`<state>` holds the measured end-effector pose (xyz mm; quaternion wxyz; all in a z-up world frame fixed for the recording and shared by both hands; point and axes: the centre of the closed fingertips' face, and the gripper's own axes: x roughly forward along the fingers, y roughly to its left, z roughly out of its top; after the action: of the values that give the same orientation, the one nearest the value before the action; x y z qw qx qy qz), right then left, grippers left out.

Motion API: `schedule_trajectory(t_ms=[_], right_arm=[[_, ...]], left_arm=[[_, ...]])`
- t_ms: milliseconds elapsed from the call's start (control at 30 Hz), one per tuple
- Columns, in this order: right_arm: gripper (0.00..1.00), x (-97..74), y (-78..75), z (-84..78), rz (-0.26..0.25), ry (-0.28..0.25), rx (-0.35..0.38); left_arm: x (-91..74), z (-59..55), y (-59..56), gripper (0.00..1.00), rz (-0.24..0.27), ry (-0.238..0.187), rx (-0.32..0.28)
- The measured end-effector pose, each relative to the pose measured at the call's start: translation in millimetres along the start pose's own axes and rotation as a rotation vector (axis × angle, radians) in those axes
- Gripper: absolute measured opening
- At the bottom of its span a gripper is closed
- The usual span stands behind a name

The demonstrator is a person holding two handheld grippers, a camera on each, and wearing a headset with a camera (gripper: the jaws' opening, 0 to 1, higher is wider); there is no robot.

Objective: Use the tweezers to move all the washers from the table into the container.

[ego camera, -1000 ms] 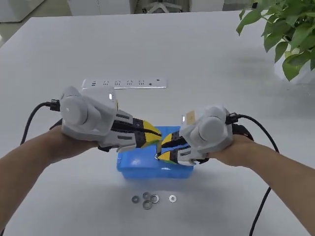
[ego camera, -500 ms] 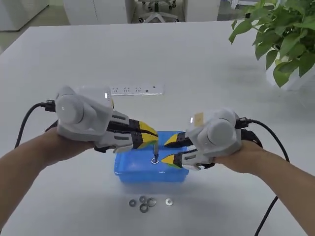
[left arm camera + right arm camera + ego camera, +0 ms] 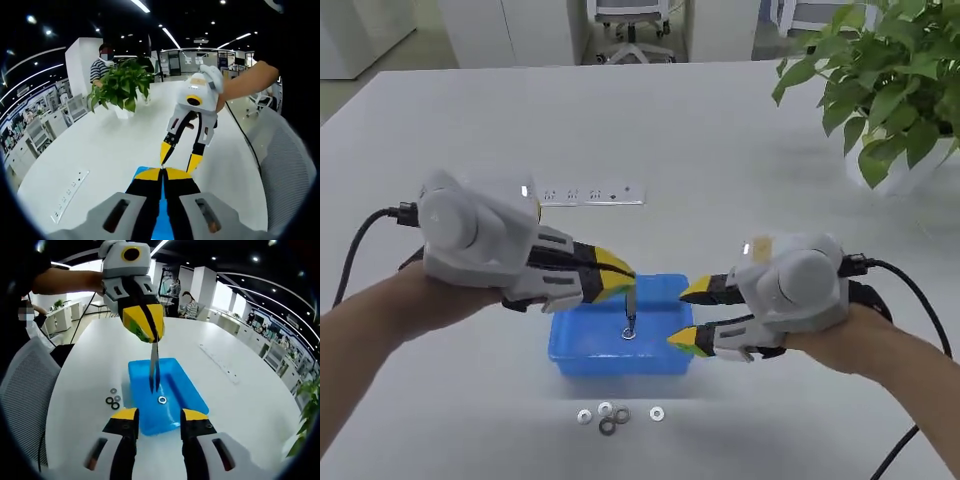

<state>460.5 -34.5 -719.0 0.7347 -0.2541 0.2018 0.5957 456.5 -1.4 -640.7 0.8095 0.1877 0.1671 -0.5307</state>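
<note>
left gripper (image 3: 625,277): jaws together, clamped on the top of the tweezers (image 3: 630,305)
right gripper (image 3: 680,317): jaws apart, holding nothing, just right of the tweezers at the container's right end
tweezers: long axis upright, tips down inside the container (image 3: 620,362), above its floor; in the right gripper view the tips look a little apart with nothing between them
washer in container (image 3: 628,334): lies flat on the blue floor, just below and beside the tweezer tips, not touching them
washers on table (image 3: 607,416): looks like five, flat on the white table (image 3: 740,150), just near of the container's front wall; four bunched, one a bit to the right
container: shallow blue tray, long axis left-right, between the two grippers
key relation: loose washers lie on the near side of the tweezer tips, lower, with the front wall between them; the bunch sits slightly left of the tips, so on the left gripper's side
nearer gripper: the left one, which has the tool; the right one is empty and further right
step, judged: one washer dropped in, next pick not yet begun
next move, judged: lift the tips over the front wall, bring them near and down onto one washer's edge
risk, judged: thin flat washers, easy to slip from the tips or to nudge the bunched ones
background: power strip (image 3: 590,195) far of the container, plant (image 3: 890,90) far right
</note>
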Motion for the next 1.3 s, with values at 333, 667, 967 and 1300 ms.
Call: schedule_trajectory(t_ms=[333,667,967,1300], right_arm=[[0.44,-19.1,12.5,-13.5,-0.011,0.009,0.057],[0.53,-31.3,25.5,-18.2,-0.009,-0.001,0.091],[0.59,-38.8,38.8,-19.3,0.009,-0.021,0.101],[0.6,-44.1,45.1,-21.6,0.02,-0.035,0.1]], left_arm=[[-8.0,23.3,-14.9,0.05,-0.022,-0.018,0.023],[-2.5,30.0,-39.6,0.05,-0.076,-0.011,0.049],[5.8,27.9,-55.0,0.05,-0.106,-0.014,0.055],[16.1,12.3,-68.0,0.05,-0.123,-0.002,0.051]])
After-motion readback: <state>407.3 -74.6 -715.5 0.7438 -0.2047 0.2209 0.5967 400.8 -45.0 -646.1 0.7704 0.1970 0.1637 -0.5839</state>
